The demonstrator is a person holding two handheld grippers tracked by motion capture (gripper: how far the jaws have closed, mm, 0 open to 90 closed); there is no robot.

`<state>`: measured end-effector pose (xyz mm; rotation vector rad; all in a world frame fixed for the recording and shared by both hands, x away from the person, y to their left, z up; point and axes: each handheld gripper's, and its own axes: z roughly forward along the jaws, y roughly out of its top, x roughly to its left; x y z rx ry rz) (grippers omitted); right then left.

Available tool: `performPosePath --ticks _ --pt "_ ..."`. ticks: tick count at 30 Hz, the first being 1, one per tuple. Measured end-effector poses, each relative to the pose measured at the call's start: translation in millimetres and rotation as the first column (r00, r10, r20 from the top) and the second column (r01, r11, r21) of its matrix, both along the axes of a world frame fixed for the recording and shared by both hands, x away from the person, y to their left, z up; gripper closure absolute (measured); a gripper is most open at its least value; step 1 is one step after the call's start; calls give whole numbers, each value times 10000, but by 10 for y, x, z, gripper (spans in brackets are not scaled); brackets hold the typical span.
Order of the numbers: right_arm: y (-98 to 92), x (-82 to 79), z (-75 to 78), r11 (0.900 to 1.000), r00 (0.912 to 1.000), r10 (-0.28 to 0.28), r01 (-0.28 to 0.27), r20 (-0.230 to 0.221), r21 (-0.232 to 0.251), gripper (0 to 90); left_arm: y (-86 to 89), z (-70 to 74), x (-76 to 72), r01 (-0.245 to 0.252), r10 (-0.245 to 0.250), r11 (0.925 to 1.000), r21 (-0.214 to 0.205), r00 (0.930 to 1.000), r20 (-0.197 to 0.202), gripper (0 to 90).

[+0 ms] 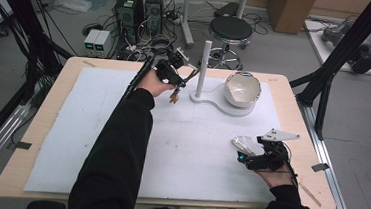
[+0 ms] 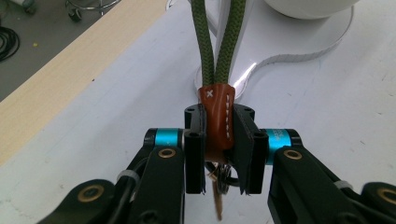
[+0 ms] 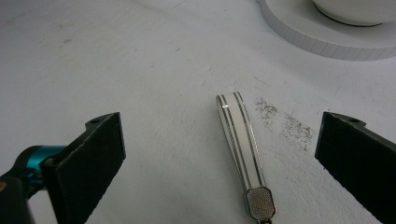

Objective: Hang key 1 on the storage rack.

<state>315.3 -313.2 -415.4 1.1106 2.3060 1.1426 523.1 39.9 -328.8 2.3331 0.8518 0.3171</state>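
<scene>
High view: the table (image 1: 52, 109) carries a white mat (image 1: 96, 127) that covers most of its top. At the far side of the mat stands a white stand (image 1: 213, 102) with an upright post (image 1: 204, 66) and, beside the post, a white bowl (image 1: 242, 89) on the stand's wider end. The person's left arm, in a black sleeve (image 1: 120, 144), reaches across the mat toward the post. The left gripper (image 1: 175, 83) sits just in front of the post, near it, and a small brown thing hangs below it.

In the left gripper view, its 2 jaws are pressed together on a brown leather tab (image 2: 217, 116) with white stitching. From the tab, a green cord (image 2: 217, 42) runs in 2 strands up toward the post. Metal rings hang under the tab, between the jaws.

The right gripper (image 1: 250, 152) rests near the right edge of the mat, well apart from the left one. In the right gripper view, its jaws stand wide apart and hold nothing. Between them on the mat lies a narrow white strap with dark stripes (image 3: 240, 140), a metal end (image 3: 259, 204) nearest the camera, touching neither jaw.
</scene>
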Motion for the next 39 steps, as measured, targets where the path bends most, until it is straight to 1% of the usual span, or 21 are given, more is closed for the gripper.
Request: performPosePath --ticks 2,4,5,6,7,9,10,11,15,19,20,21,22,23,25,26,28,31,34,37,39 --pt "1 1 -1 10000 10000 47 -47 40 -26 6 3 -4 4 -20 20 10000 -24 10000 -29 752" --pt "3 1 -4 10000 10000 51 -51 42 -80 6 23 -2 16 -54 48 9998 -208 9996 -276 745" --pt "3 1 -4 10000 10000 51 -51 42 -80 6 36 3 20 -215 202 9992 -341 9991 -379 745" --pt "6 -7 -3 10000 10000 5 -5 16 -54 6 74 15 18 -331 284 9971 -684 9972 -695 698" --pt "6 -7 -3 10000 10000 5 -5 16 -54 6 74 15 18 -331 284 9971 -684 9972 -695 656" --pt "3 -15 -1 10000 10000 -3 3 -4 -26 6 120 47 -6 -295 225 9947 -987 9972 -717 552" --pt "-5 -13 1 10000 10000 -6 6 46 -8 6 184 82 -27 -383 282 9883 -1479 9972 -700 539" --pt "-5 -13 1 10000 10000 -6 6 46 -8 6 184 82 -27 -383 282 9883 -1479 9972 -700 513" --pt "-10 -14 2 10000 10000 -1 1 60 36 6 300 134 -75 -426 302 9786 -2011 9975 -644 429" --pt "-9 -16 4 10000 10000 -21 21 40 32 6 414 188 -123 -426 307 9729 -2273 9980 -553 344" --pt "-9 -16 4 10000 10000 -23 23 53 51 6 444 197 -142 -419 304 9698 -2401 9982 -514 294" --pt "-10 -15 5 10000 10000 -23 23 95 40 6 476 204 -161 -378 277 9676 -2497 9987 -439 294" --pt "-10 -15 5 10000 10000 -45 45 52 45 6 507 208 -182 -379 292 9665 -2537 9989 -378 217" --pt "-10 -15 5 10000 10000 -45 45 52 45 6 531 208 -196 -376 303 9662 -2550 9990 -329 217" --pt "-8 -12 2 10000 10000 -48 48 -1 66 6 591 198 -232 -483 421 9665 -2522 9987 -298 92" --pt "-2 -12 -2 10000 10000 6 -6 11 76 6 627 181 -241 -496 396 9667 -2511 9982 -450 44" --pt "5 -12 -6 10000 10000 21 -21 -31 80 6 683 162 -267 -571 468 9686 -2422 9977 -481 17" --pt "7 -11 -8 10000 10000 40 -40 15 70 6 795 133 -318 -704 613 9634 -2587 9972 -431 17" --pt "6 -12 -6 9999 10000 10 -9 -16 116 6 908 106 -383 -813 739 9640 -2533 9965 -385 17" --pt "4 -10 -8 9997 10000 50 -50 -22 255 6 1020 82 -464 -835 815 9594 -2695 9965 -187 17" --pt "2 -7 -12 9994 10000 90 -90 18 341 6 1088 69 -527 -720 684 9502 -3033 9974 -224 17"
